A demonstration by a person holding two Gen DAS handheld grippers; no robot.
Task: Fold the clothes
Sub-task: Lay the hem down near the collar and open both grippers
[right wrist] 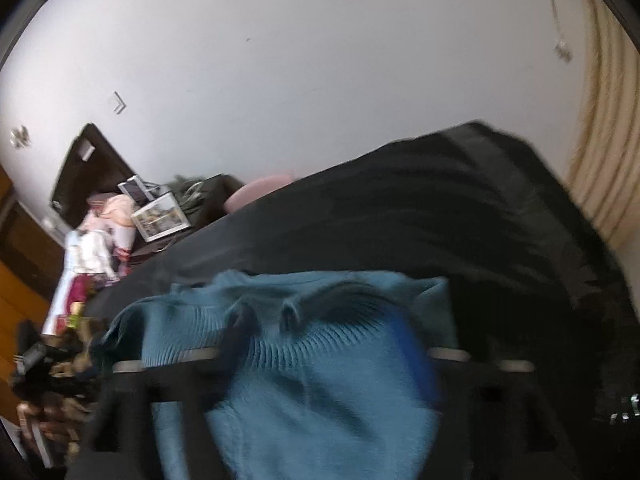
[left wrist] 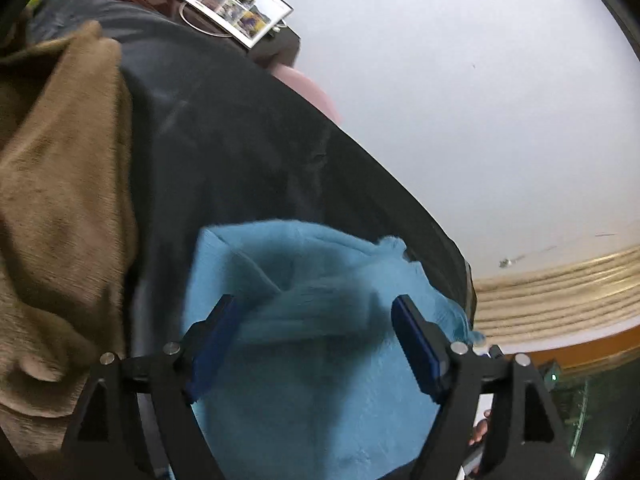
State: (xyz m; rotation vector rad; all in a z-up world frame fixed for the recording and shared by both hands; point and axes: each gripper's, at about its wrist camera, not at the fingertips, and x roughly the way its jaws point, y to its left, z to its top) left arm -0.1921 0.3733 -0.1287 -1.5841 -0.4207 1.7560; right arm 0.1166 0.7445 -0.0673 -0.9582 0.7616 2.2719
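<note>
A blue knitted sweater [left wrist: 304, 380] lies on a black cloth-covered surface [left wrist: 224, 132]. My left gripper [left wrist: 316, 312] is open, its two blue-padded fingers [left wrist: 416, 340] spread wide over the sweater, with a bunched fold between them. In the right wrist view the same sweater [right wrist: 320, 392], with its ribbed edge, fills the lower middle. My right gripper [right wrist: 320, 332] is blurred by motion; its fingers stand wide apart over the sweater, so it is open.
A brown garment [left wrist: 60, 200] lies heaped at the left on the black surface. A framed photo collage [left wrist: 236, 2] and clutter stand beyond the far edge, also in the right wrist view [right wrist: 160, 220]. White wall behind; beige curtain [left wrist: 560, 292] at right.
</note>
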